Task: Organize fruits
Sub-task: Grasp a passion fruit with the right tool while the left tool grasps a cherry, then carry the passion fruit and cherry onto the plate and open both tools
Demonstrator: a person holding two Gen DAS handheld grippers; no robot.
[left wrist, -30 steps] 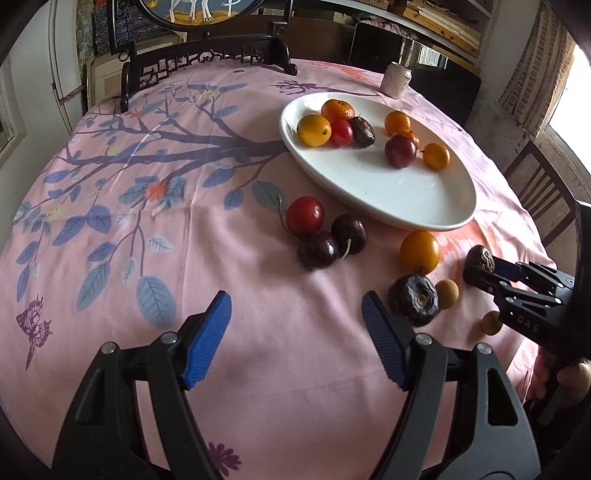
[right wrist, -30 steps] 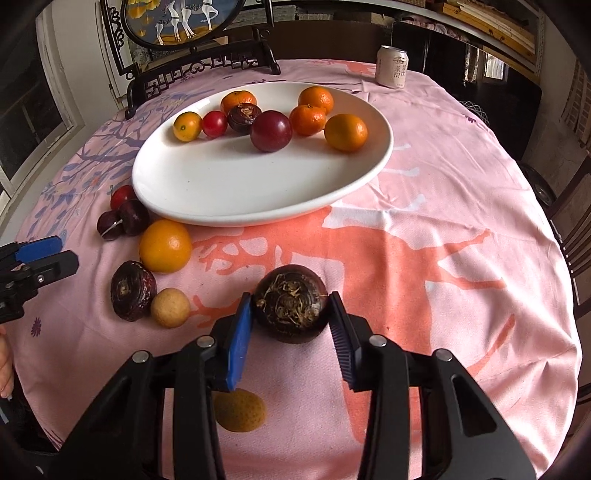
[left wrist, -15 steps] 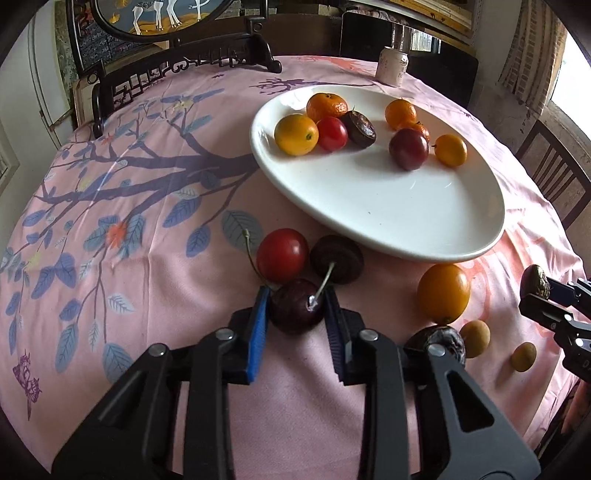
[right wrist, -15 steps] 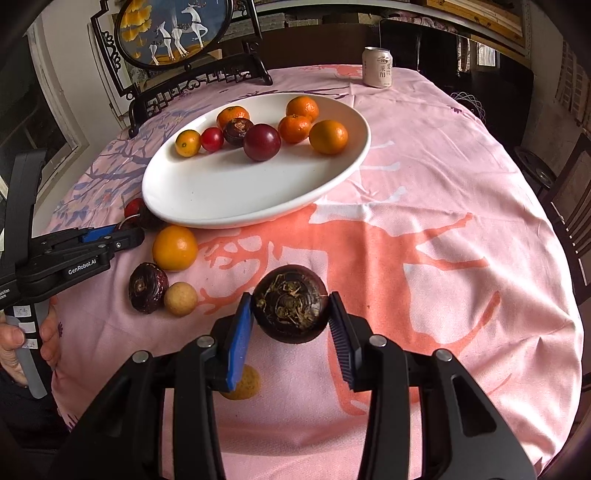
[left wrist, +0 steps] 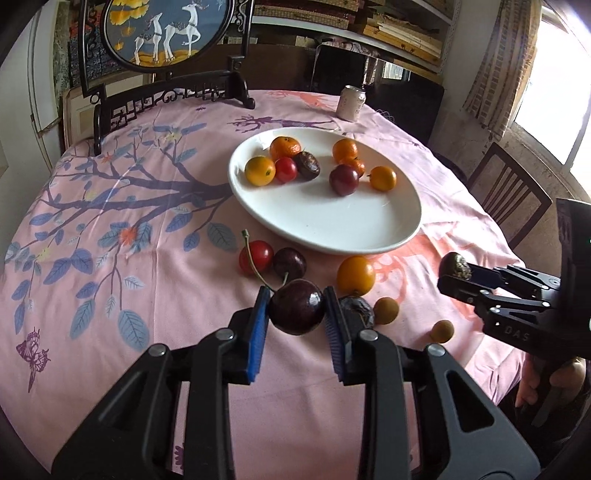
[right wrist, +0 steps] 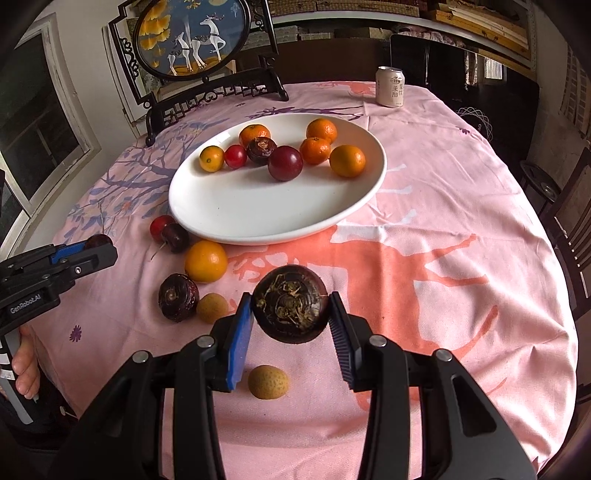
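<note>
My left gripper (left wrist: 296, 317) is shut on a dark cherry (left wrist: 296, 306) and holds it above the pink cloth, in front of the white plate (left wrist: 332, 221). My right gripper (right wrist: 290, 317) is shut on a dark brown water chestnut (right wrist: 290, 303), held above the cloth near the table's front. The plate (right wrist: 240, 206) holds several oranges, a plum, a small tomato and a chestnut. On the cloth lie a red cherry (left wrist: 256, 255), a dark cherry (left wrist: 290, 261), an orange (left wrist: 355, 275), a chestnut (right wrist: 178, 296) and two longans (right wrist: 212, 308) (right wrist: 267, 381).
A drink can (right wrist: 390, 86) stands at the far edge of the table. A framed deer screen on a dark stand (left wrist: 166, 33) stands at the back left. A wooden chair (left wrist: 509, 199) is at the right. The table's front edge is close below both grippers.
My left gripper closed on the dark cherry and lifted it off the cloth. My right gripper rose a little with the water chestnut still in it.
</note>
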